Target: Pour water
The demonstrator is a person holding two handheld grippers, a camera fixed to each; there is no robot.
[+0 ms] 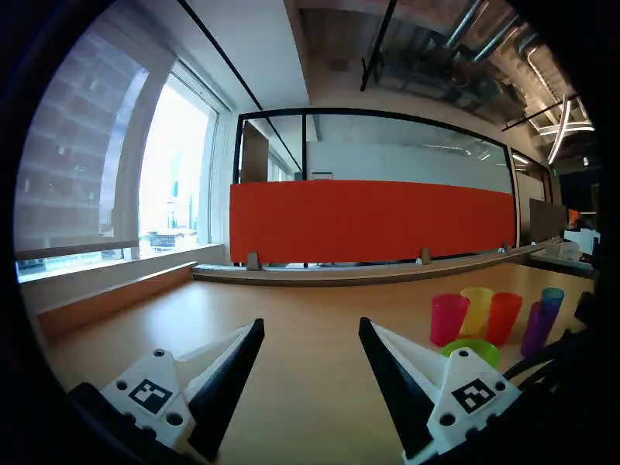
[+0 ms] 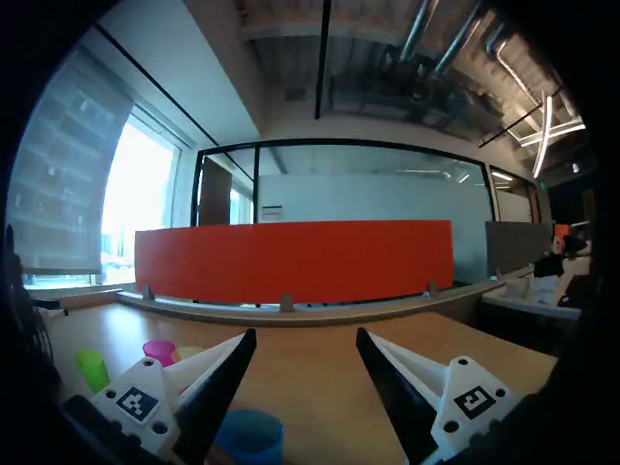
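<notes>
In the left gripper view my left gripper (image 1: 310, 329) stands open above the wooden table (image 1: 310, 310) with nothing between its fingers. To its right stand several plastic cups: a pink cup (image 1: 449, 318), a yellow cup (image 1: 477, 308), an orange-red cup (image 1: 504, 316), a purple cup (image 1: 537, 327), a teal cup (image 1: 552, 295) and a low green cup (image 1: 471, 349). In the right gripper view my right gripper (image 2: 306, 335) is open too and holds nothing. A blue cup (image 2: 249, 437) sits just below its left finger. A magenta cup (image 2: 159, 350) and a green cup (image 2: 92, 367) stand at the lower left.
An orange divider panel (image 1: 372, 220) runs along the table's far edge. A window ledge (image 1: 116, 271) borders the left side. A neighbouring desk with items (image 2: 535, 291) lies to the right. Bare tabletop (image 2: 325, 380) stretches ahead of both grippers.
</notes>
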